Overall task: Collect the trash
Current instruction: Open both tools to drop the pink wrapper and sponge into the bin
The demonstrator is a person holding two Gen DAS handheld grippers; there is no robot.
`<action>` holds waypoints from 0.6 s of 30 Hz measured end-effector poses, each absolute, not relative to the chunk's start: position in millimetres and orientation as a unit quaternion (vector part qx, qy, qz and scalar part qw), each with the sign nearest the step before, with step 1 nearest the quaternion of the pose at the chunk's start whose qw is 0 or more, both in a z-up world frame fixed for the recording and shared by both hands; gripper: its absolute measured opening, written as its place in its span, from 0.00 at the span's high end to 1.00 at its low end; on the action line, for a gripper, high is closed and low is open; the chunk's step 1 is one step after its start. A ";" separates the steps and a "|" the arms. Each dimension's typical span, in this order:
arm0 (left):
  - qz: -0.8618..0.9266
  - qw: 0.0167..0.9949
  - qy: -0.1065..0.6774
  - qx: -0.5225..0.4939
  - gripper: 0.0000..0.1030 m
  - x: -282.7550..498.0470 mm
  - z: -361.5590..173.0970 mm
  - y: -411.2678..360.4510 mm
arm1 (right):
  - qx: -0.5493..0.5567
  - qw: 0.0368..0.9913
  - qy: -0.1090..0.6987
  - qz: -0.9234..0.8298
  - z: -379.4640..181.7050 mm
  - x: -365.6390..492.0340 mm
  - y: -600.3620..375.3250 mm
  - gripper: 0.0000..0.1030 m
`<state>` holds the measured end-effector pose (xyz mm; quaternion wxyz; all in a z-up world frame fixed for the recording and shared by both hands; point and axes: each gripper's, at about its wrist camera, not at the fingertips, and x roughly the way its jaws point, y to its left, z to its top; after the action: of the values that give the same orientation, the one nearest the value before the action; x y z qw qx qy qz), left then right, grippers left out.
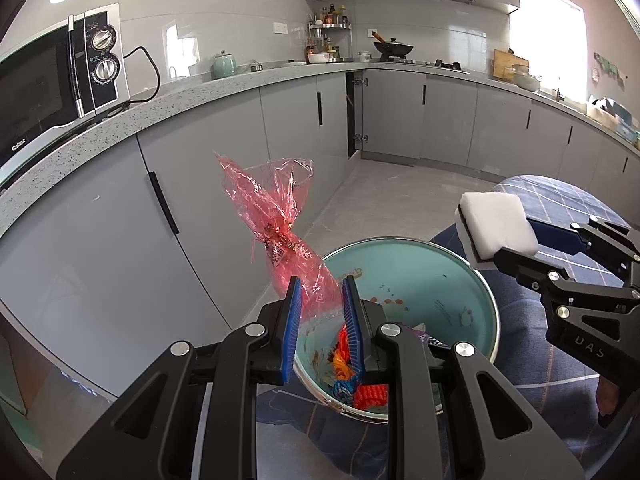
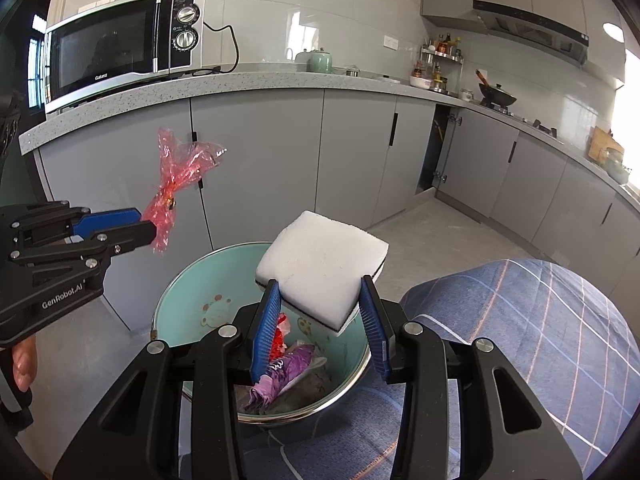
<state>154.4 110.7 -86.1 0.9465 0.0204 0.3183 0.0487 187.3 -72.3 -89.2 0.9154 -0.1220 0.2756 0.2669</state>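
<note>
Two pieces of trash hang over a teal bin (image 1: 472,280) standing on a blue checked cloth (image 2: 540,320) in a grey kitchen. The left hand-held gripper (image 1: 320,300) is clenched on the lower end of a crumpled red cellophane bag (image 1: 276,220), which juts up and away over the bin's near-left rim; thin, crackly and almost weightless, it looks slippery and is best pinched at its twisted neck. The right hand-held gripper (image 2: 320,312) grasps a white sponge block (image 2: 320,260) by its two sides above the bin's mouth; soft and light, it will squash under the pads, so a hold across its middle suits it. Wrappers already lie in the bin. A microwave (image 2: 120,48) stands on the far table (image 2: 260,80).
</note>
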 end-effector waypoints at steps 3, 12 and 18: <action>0.048 0.947 0.316 0.019 0.79 153.9 -85.2 111.9 | -0.121 0.915 0.276 0.267 -90.1 187.3 -70.4 0.61; 0.041 0.948 0.315 0.016 0.78 154.5 -84.7 110.5 | -0.126 0.913 0.275 0.273 -91.0 188.0 -65.8 0.58; 0.047 0.949 0.310 0.015 0.44 153.8 -85.1 112.8 | -0.107 0.919 0.270 0.268 -89.5 190.8 -76.8 0.48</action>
<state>153.8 112.8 -85.1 0.9493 0.0150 0.3104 0.0469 190.8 -76.8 -89.5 0.9185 -0.1067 0.2704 0.2680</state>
